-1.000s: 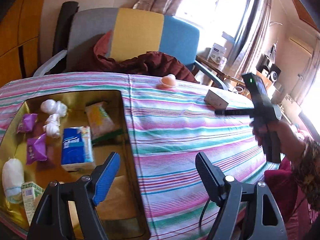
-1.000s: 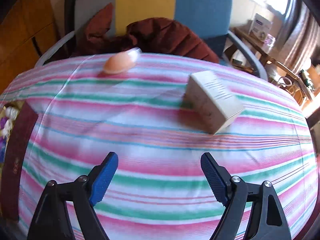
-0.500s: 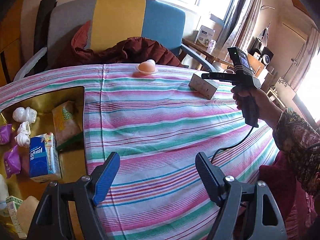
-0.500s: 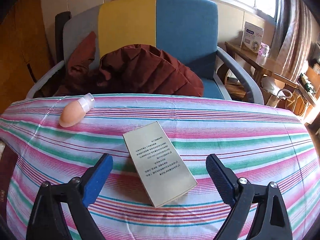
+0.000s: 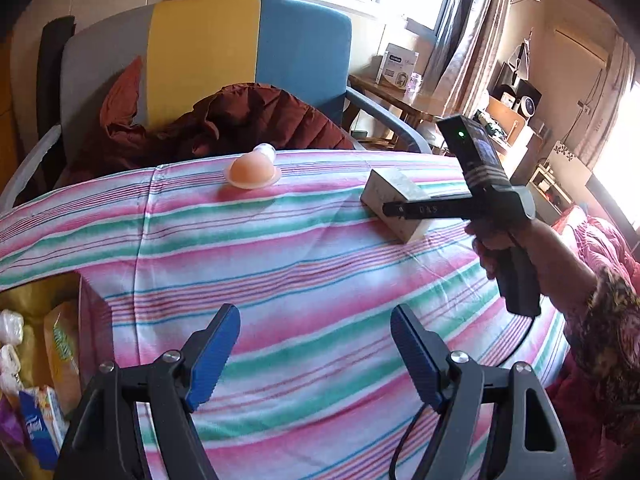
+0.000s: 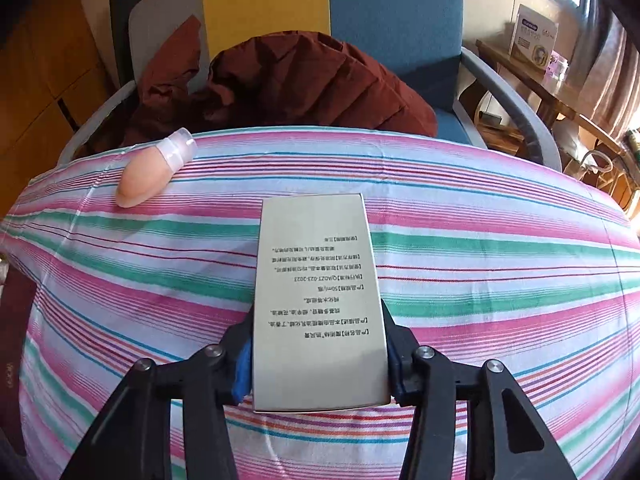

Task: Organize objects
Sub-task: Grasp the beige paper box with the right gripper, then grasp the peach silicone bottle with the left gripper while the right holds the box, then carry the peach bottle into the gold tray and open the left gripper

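the small pale box (image 6: 318,300) with printed text on its top lies flat on the striped cloth (image 6: 500,280) of the surface, and the right hand-held gripper (image 6: 318,360) has just been closing on it: its blue pads now press both long sides of the box's near end, so the box is pinched but not yet lifted, as far as the right wrist view tells. half a second ago the same jaws stood spread with the box lying askew between and ahead of them; now the box runs straight along the gripper's line, so either it was nudged square or the gripper swung to match. that grip suggests the pick-up step is nearly done, with the carry to the gold tray (image 5: 24,296) still ahead. to the left of the box and apart from it lies a peach-coloured soft bottle with a clear cap (image 6: 150,172), untouched. the left hand-held gripper (image 5: 316,354) hovers over bare cloth with its jaws spread and nothing between them; a second ago its view was filled by the tray with tissue packs and wrapped items, and now only the tray's edge shows at far left. behind the surface stands a grey, yellow and blue chair (image 5: 248,52) with a dark red jacket (image 5: 240,120) heaped on it.
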Action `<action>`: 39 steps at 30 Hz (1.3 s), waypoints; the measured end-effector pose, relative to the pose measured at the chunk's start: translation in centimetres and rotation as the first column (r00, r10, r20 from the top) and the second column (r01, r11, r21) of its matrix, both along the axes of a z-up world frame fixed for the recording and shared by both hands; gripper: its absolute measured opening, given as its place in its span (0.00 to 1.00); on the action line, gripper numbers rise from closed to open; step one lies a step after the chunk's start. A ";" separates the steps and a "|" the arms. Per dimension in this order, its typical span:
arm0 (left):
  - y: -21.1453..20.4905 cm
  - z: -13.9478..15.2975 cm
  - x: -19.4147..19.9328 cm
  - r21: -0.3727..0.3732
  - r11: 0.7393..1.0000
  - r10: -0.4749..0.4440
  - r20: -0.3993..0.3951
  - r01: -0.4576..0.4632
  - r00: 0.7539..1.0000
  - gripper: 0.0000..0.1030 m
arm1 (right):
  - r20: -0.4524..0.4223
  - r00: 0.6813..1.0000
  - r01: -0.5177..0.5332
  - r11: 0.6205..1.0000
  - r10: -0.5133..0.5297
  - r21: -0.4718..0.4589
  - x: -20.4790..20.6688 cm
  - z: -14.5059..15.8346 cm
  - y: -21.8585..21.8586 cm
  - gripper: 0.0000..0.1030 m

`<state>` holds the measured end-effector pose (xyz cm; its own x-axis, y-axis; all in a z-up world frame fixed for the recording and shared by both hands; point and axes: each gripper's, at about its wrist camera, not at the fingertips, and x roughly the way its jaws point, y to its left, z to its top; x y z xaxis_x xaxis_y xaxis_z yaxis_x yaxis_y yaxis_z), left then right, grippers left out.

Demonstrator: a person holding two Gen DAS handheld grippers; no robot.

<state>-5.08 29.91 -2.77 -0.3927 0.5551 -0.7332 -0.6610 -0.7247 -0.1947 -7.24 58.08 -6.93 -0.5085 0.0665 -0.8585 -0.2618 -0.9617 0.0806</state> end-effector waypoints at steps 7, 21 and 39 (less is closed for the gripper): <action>4.6 -0.9 -7.1 -0.078 0.996 0.030 -0.084 -0.037 0.996 0.80 | 0.051 0.998 -0.039 0.997 0.042 -0.061 0.9 0.1 -2.4 0.49; 12.9 -4.9 -18.1 -0.241 0.970 -0.003 -0.105 -0.023 0.994 0.82 | 0.093 0.995 -0.035 0.993 0.046 -0.114 1.0 -0.4 -2.2 0.51; 11.8 -7.5 -18.3 -0.203 0.973 0.096 -0.097 -0.114 0.991 0.61 | 0.089 0.995 -0.032 0.990 0.045 -0.137 1.0 -0.6 -2.6 0.51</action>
<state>-23.38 41.72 -10.29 -0.5068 0.3468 -0.7892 -0.5870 -0.8093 0.0213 -6.29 55.47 -7.58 -0.4269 -0.0719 -0.9014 -0.2370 -0.9531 0.1882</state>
